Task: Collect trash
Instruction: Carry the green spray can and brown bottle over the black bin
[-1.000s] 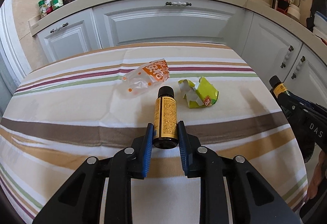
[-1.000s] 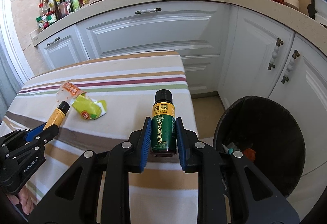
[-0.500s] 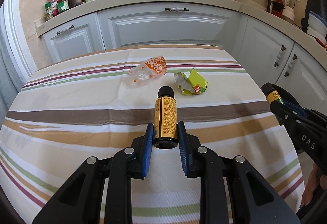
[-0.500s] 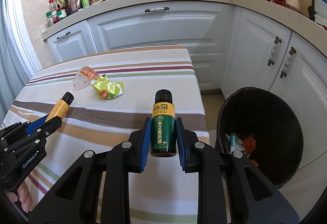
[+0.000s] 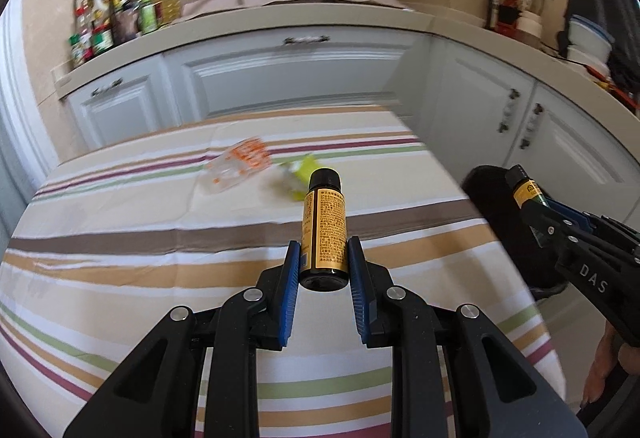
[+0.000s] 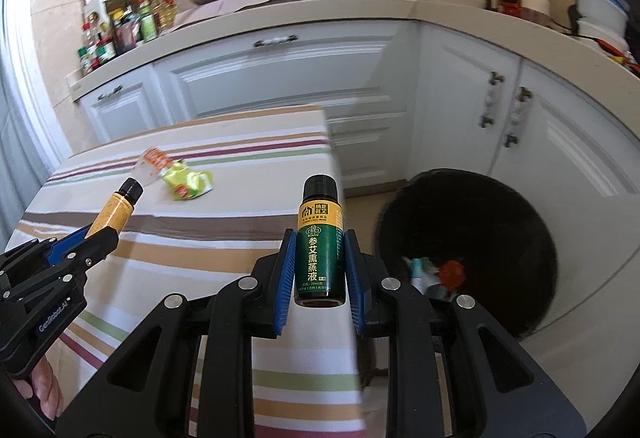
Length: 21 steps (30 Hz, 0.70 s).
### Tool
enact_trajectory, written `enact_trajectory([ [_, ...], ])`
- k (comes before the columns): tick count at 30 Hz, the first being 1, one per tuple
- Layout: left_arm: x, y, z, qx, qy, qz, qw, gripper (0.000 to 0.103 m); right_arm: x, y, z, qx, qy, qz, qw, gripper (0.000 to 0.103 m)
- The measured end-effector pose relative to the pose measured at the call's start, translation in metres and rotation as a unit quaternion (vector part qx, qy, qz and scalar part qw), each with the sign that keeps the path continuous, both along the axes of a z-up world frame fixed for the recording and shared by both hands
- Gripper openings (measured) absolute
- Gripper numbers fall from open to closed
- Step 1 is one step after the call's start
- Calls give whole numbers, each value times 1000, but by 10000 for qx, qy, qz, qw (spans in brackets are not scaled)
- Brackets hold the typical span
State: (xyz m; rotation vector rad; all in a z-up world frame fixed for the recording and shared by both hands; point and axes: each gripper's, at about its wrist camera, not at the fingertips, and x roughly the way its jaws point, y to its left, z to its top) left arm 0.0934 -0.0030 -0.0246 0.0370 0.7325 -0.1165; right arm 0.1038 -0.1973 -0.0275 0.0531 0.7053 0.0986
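Observation:
My left gripper [image 5: 324, 258] is shut on a small dark bottle with a yellow label [image 5: 323, 226], held above the striped table [image 5: 120, 230]. My right gripper [image 6: 319, 250] is shut on a small dark bottle with a green label [image 6: 319, 238], at the table's right edge, left of the black trash bin [image 6: 472, 222]. An orange-and-clear wrapper [image 5: 240, 162] and a crumpled green wrapper [image 6: 186, 180] lie on the table farther back. Each gripper shows in the other's view: the right gripper [image 5: 536, 212] with its bottle [image 5: 526, 190], the left gripper [image 6: 96, 234] with its bottle [image 6: 116, 208].
The bin stands on the floor to the right of the table and holds some trash [image 6: 436, 274]. White cabinets [image 6: 280, 78] and a counter with bottles, a pan and a pot run behind. A person's hand [image 6: 44, 386] holds the left gripper.
Both grippers have pulled back and to the right with their bottles, away from the wrappers. The bin now shows more fully in the right view and appears in the left view.

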Motion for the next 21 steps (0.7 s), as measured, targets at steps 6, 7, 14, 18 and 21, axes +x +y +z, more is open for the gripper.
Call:
enact_trajectory([
  [6, 2, -38, 9, -46, -160, -485, 9987, 25, -8, -40, 7, -70, -139, -445, 9989, 23],
  [7, 2, -45, 10, -52, -185, -562, 9982, 25, -9, -48, 8, -86, -162, -535, 9984, 23],
  [14, 6, -95, 16, -11, -330, -1113, 9932, 25, -9, -93, 10, -152, -236, -991, 9947, 23],
  [18, 12, -120, 14, -4, -335, -1319, 9907, 25, -7, -114, 9, -205, -232, -1186, 9925, 23],
  [21, 18, -138, 11, 21, -296, -1468, 9887, 25, -5, -125, 7, -225, -227, -1280, 9913, 23],
])
